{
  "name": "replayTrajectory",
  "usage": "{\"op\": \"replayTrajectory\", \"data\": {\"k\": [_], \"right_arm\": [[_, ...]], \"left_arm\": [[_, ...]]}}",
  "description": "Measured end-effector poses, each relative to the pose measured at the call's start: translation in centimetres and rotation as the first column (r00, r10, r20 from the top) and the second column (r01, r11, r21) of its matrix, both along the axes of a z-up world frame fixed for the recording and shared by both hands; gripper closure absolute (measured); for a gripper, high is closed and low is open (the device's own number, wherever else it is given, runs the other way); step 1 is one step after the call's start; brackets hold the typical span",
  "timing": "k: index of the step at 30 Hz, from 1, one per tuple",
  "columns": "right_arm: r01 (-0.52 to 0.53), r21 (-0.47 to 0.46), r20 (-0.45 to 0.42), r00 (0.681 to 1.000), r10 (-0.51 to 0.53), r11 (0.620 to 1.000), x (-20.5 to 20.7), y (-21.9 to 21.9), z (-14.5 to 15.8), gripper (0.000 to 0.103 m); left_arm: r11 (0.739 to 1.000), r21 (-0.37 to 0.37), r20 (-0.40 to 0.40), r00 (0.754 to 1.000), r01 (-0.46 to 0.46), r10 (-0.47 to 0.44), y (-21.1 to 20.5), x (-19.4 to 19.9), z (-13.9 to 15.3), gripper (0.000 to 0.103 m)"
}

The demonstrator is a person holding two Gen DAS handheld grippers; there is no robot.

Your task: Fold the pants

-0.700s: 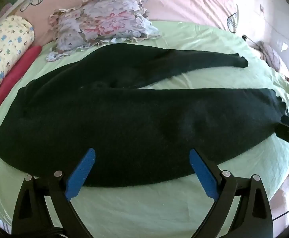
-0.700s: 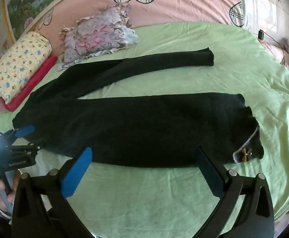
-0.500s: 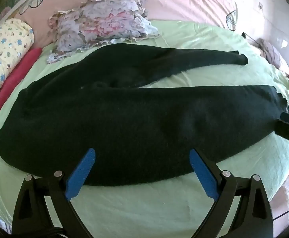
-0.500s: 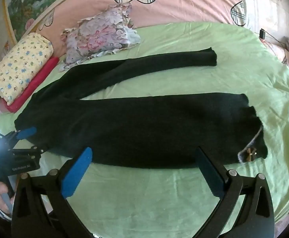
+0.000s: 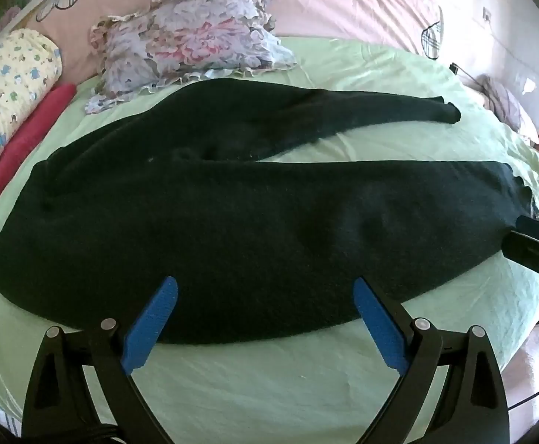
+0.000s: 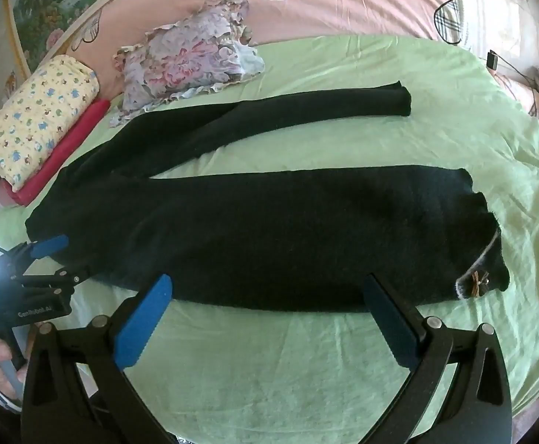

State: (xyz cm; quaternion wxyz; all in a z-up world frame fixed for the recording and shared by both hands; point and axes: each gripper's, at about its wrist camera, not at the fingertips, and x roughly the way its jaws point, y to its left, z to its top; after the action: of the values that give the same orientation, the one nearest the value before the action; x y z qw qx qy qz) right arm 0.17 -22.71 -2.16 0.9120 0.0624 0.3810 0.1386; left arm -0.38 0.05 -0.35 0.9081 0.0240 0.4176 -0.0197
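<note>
Black knit pants [image 5: 254, 229] lie spread flat on a green bedsheet [image 5: 269, 377], also in the right wrist view [image 6: 269, 236]. The near leg runs across the middle; the far leg [image 6: 306, 111] angles away behind it. A small bow [image 6: 478, 281] marks the near right end. My left gripper [image 5: 264, 318] is open and empty, its blue fingertips over the pants' near edge. My right gripper [image 6: 265, 318] is open and empty at the same near edge. The left gripper [image 6: 47, 255] shows at the pants' left end; the right one [image 5: 535, 248] at the right end.
A floral pillow [image 5: 188, 48] lies behind the pants. A rolled yellow printed blanket [image 6: 36, 118] and a red roll [image 6: 66, 148] sit at the far left. A pink quilt [image 6: 343, 3] with plaid hearts lies across the back. The bed edge falls away at right.
Both grippers have moved slightly closer to the pants' near edge. The pants have not moved.
</note>
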Motion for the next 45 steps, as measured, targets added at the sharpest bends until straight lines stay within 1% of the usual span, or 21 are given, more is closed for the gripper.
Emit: {"op": "replayTrajectory", "data": {"k": [12,45], "right_arm": [[-0.003,0.000,-0.003,1.000,0.003,1.000,0.1,0.1,-0.1,0.000],[-0.030,0.015,-0.011,0.999,0.030,0.999,0.0,1.0,0.5,0.000]], "left_arm": [[1.000,-0.016,-0.009,1.000,-0.004,0.004,0.3,0.2,0.1,0.006],[1.000,-0.024,-0.021,1.000,0.000,-0.001,0.3,0.3,0.0,0.006]]}}
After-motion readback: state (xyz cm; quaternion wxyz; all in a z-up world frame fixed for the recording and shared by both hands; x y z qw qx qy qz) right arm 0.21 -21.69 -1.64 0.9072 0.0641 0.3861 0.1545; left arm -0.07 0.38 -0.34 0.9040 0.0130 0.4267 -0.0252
